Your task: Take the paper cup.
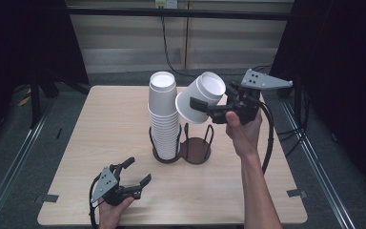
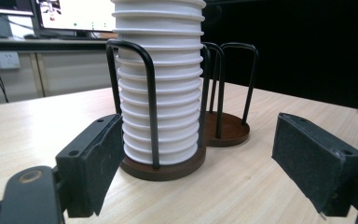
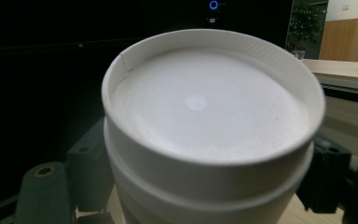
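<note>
A dark brown two-ring wire cup holder (image 1: 194,151) stands near the middle of the pale wooden table (image 1: 100,124), and everything else is easiest placed against it. Its left ring is packed with a tall stack of white paper cups (image 1: 164,117), upside down, bases up; its right ring holds nothing but its round brown base plate. Above that right ring, tilted and well clear of the holder, hangs a pair of nested white paper cups (image 1: 201,97) — also bottom-outward, with the wide mouth leaning toward the top of the stack and nearly touching it. The right gripper (image 1: 209,110) has these cups clamped between its black jaws, one jaw on each side of the cup wall; in the right gripper view the cups' round base (image 3: 209,100) faces the camera, the rim of an inner cup showing just below the outer one, with the jaw blocks pressed in at either flank. The left gripper (image 1: 136,174) sits low on the table on the near side of the holder, a little to its left, jaws spread apart and holding nothing — in the left gripper view its two padded fingers (image 2: 100,161) frame the foot of the stack without reaching it.
</note>
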### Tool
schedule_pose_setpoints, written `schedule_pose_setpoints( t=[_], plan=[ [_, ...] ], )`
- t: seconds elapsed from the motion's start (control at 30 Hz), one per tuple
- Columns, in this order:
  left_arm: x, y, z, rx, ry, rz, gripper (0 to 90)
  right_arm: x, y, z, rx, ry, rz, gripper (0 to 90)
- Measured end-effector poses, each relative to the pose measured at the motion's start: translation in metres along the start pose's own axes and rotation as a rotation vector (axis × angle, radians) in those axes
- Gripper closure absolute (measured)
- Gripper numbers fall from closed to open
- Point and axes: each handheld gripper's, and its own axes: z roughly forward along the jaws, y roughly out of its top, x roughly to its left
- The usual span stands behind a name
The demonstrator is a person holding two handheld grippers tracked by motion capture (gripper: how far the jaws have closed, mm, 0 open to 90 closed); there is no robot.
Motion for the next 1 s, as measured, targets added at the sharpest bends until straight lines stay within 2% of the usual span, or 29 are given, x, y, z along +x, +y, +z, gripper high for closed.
schedule_pose_setpoints(
  t=[0.2,0.23,0.3,0.37,0.4,0.5,0.57,0.6,0.77,0.83,0.93,0.97,1.0],
  plan=[
    [-0.003,0.003,0.002,0.020,-0.028,-0.019,17.0,0.005,-0.012,-0.001,0.024,-0.001,-0.001,20.8],
    [-0.002,0.006,0.002,0.024,-0.037,0.006,17.4,0.006,-0.019,0.001,0.056,-0.006,-0.004,20.9],
    [-0.003,0.008,0.003,0.026,-0.052,-0.003,17.6,0.006,-0.026,0.002,0.064,0.002,0.003,21.0],
    [-0.003,0.010,0.003,0.030,-0.052,0.012,18.6,0.008,-0.031,0.002,0.063,0.000,0.001,21.0],
    [-0.002,0.012,0.004,0.031,-0.065,0.021,18.6,0.008,-0.031,0.002,0.063,0.000,0.001,21.0],
    [-0.003,0.017,0.006,0.019,-0.083,0.000,19.5,0.012,-0.040,0.003,0.070,0.014,0.003,21.0],
    [-0.003,0.017,0.006,0.026,-0.084,0.008,19.8,0.012,-0.043,0.003,0.074,0.017,0.002,21.0],
    [-0.003,0.016,0.009,0.045,-0.088,0.025,19.9,0.013,-0.049,0.003,0.086,0.015,0.007,21.0],
    [-0.007,0.016,0.011,0.048,-0.104,0.018,20.2,0.013,-0.061,0.001,0.093,0.020,0.028,21.0],
    [-0.006,0.022,0.011,0.052,-0.117,0.034,20.4,0.014,-0.068,0.000,0.094,0.027,0.036,21.0],
    [-0.006,0.024,0.011,0.048,-0.116,0.031,21.2,0.016,-0.073,0.001,0.099,0.037,0.039,21.1],
    [-0.005,0.028,0.010,0.052,-0.131,0.045,21.3,0.017,-0.075,0.002,0.108,0.040,0.034,21.1],
    [-0.006,0.029,0.011,0.042,-0.128,0.031,21.3,0.018,-0.077,0.003,0.114,0.045,0.031,21.1]
  ],
)
